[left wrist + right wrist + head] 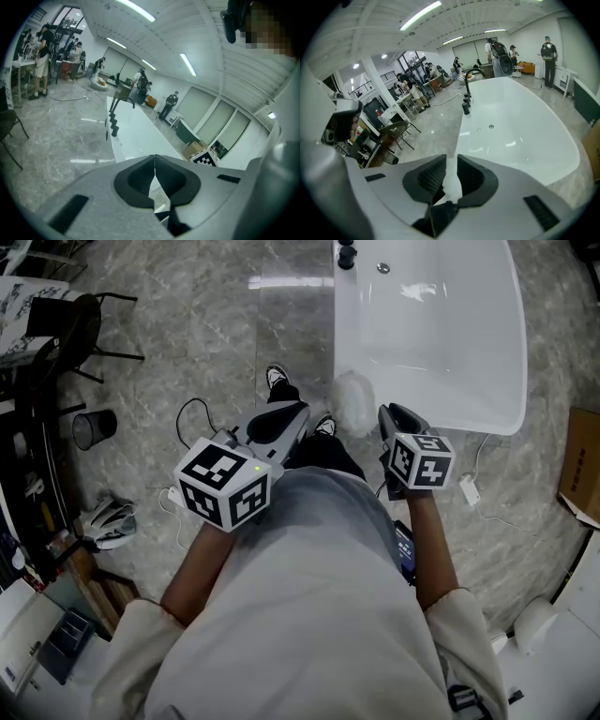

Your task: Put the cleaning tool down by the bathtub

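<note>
The cleaning tool (353, 403) is a white fluffy pad, blurred, hanging just off the near left corner of the white bathtub (431, 324). My right gripper (391, 420) is right beside it. In the right gripper view the white tool (452, 180) fills the gap between the pads, so my right gripper (451, 160) is shut on it above the bathtub's (520, 136) near end. My left gripper (279, 418) hangs to the left over the floor. Its jaws (154, 160) meet at the tips with nothing between them. The bathtub (131, 136) stretches ahead of it.
Black taps (347, 254) stand at the tub's far left rim. A white plug and cable (469, 488) lie on the floor right of the tub. A cardboard box (581, 465) sits at the right edge, a black wire bin (94, 427) and a chair (66, 329) at the left.
</note>
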A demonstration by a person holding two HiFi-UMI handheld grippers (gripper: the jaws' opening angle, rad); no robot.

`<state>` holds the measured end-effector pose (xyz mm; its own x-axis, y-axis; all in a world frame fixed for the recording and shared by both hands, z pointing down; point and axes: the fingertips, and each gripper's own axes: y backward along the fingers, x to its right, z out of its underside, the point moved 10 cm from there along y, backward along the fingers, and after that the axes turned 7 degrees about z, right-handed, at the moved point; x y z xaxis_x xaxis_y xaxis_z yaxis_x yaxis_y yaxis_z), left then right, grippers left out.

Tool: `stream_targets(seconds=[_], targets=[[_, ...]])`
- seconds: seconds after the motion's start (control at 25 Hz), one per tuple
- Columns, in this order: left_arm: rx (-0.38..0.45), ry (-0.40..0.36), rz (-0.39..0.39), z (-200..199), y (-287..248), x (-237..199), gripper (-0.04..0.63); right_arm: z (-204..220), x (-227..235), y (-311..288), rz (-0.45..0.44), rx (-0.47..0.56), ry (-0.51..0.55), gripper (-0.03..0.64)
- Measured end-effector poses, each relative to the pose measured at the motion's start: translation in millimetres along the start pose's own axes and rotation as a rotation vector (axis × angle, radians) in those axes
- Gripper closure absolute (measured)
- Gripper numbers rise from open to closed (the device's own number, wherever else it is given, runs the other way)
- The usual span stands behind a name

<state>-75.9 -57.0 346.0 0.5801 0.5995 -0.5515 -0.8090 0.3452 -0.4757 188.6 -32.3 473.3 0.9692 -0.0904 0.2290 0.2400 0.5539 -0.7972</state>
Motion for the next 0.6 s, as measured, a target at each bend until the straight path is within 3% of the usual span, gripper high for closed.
stream_targets(seconds=[0.6], targets=[[0.004, -0.033, 0.013, 4, 3, 3, 0.588, -25, -19, 56, -0.047, 0.142, -0.034, 0.575]])
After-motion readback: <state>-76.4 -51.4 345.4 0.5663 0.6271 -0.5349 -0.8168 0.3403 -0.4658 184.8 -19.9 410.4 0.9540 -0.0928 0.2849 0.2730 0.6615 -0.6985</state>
